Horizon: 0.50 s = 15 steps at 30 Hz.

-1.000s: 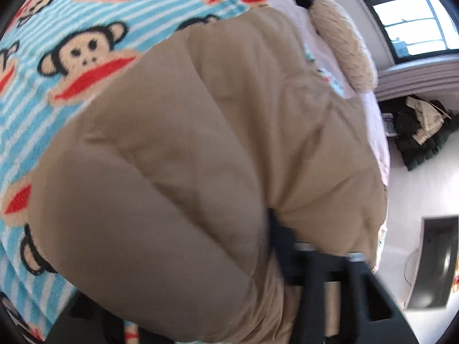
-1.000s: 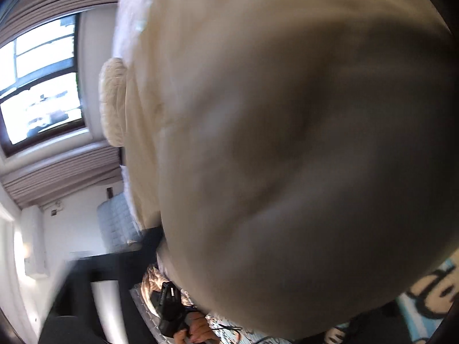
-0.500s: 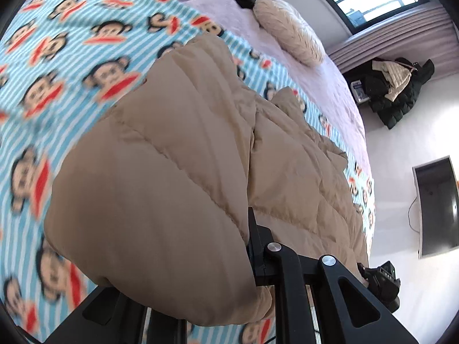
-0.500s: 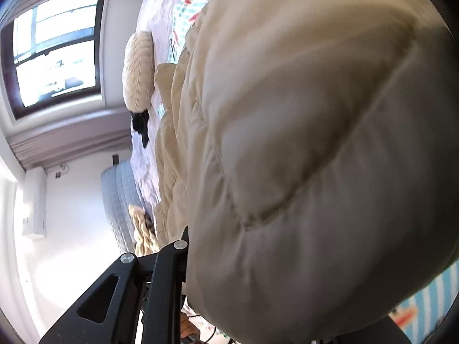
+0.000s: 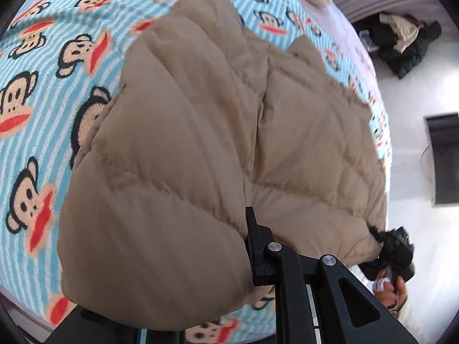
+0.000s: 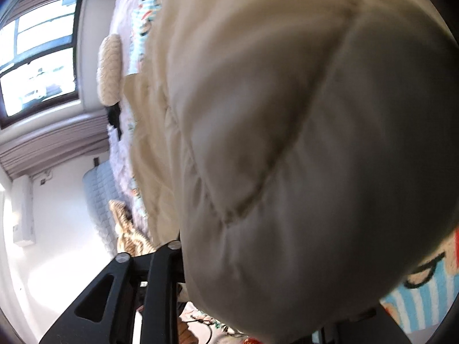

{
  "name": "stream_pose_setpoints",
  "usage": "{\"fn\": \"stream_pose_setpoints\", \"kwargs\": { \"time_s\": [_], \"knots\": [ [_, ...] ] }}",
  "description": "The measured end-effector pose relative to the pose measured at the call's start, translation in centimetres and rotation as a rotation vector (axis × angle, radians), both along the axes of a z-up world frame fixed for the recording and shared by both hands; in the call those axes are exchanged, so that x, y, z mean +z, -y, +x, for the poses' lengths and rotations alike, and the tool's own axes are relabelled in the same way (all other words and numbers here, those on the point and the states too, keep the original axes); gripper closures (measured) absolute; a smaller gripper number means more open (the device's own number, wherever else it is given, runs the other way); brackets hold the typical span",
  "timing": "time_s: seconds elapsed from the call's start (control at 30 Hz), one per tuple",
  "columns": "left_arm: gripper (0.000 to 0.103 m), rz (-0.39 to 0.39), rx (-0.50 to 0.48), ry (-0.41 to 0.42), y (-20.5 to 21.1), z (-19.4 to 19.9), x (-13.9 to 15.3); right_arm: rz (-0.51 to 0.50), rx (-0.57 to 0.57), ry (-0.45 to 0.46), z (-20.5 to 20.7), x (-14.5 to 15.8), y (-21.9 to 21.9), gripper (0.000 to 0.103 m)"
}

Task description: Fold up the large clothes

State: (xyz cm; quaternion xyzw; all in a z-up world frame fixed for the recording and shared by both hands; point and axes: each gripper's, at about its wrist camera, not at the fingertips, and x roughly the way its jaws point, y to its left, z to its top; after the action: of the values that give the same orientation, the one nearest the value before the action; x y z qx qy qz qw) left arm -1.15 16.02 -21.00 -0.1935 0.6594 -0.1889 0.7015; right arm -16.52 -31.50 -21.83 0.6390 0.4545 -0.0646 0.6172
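Across the last second the tan puffer jacket (image 5: pixel 218 149) is spreading out flatter ahead of the left gripper (image 5: pixel 200 275), its far end now reaching further over the monkey-print blanket (image 5: pixel 43 91), more of which is showing to the left of the jaws. The right gripper (image 5: pixel 393 252) is coming into the left wrist view, right of the jaws, at the jacket's hem. In the right wrist view the jacket is again filling the frame, slightly blurred.

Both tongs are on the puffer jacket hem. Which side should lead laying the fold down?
Left, probably. The left tongs look over the whole tan puffer jacket and the monkey-print blanket, so the landing spot is visible. The right tongs face bulging jacket that blocks nearly everything.
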Motion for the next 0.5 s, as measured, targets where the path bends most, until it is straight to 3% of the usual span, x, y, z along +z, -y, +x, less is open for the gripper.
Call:
{"fn": "stream_pose_setpoints", "kwargs": {
  "time_s": [0.17,0.23,0.37,0.4,0.43,0.47,0.5],
  "knots": [
    [0.057,0.106,-0.140,0.052,0.4,-1.2,2.2,-0.086,-0.035,-0.085,-1.6,1.4,-0.8,0.044],
    [0.057,0.123,-0.190,0.077,-0.1,-1.6,3.6,-0.119,-0.039,-0.106,-2.8,2.7,-1.2,0.038],
    [0.057,0.141,-0.232,0.135,-2.0,-2.0,6.4,-0.192,-0.061,-0.151,-5.3,4.8,-1.7,0.038],
    [0.057,0.145,-0.227,0.155,-2.5,-1.9,7.2,-0.224,-0.068,-0.156,-5.8,5.6,-1.8,0.047],
    [0.057,0.151,-0.221,0.176,-2.9,-1.6,8.0,-0.262,-0.073,-0.152,-5.8,6.5,-1.7,0.075],
    [0.057,0.162,-0.212,0.211,-3.1,-1.2,9.0,-0.298,-0.069,-0.156,-5.8,7.8,-2.0,0.085],
    [0.057,0.167,-0.209,0.238,-3.5,-0.7,9.6,-0.372,-0.061,-0.168,-5.8,9.2,-2.1,0.089]
  ]
}}
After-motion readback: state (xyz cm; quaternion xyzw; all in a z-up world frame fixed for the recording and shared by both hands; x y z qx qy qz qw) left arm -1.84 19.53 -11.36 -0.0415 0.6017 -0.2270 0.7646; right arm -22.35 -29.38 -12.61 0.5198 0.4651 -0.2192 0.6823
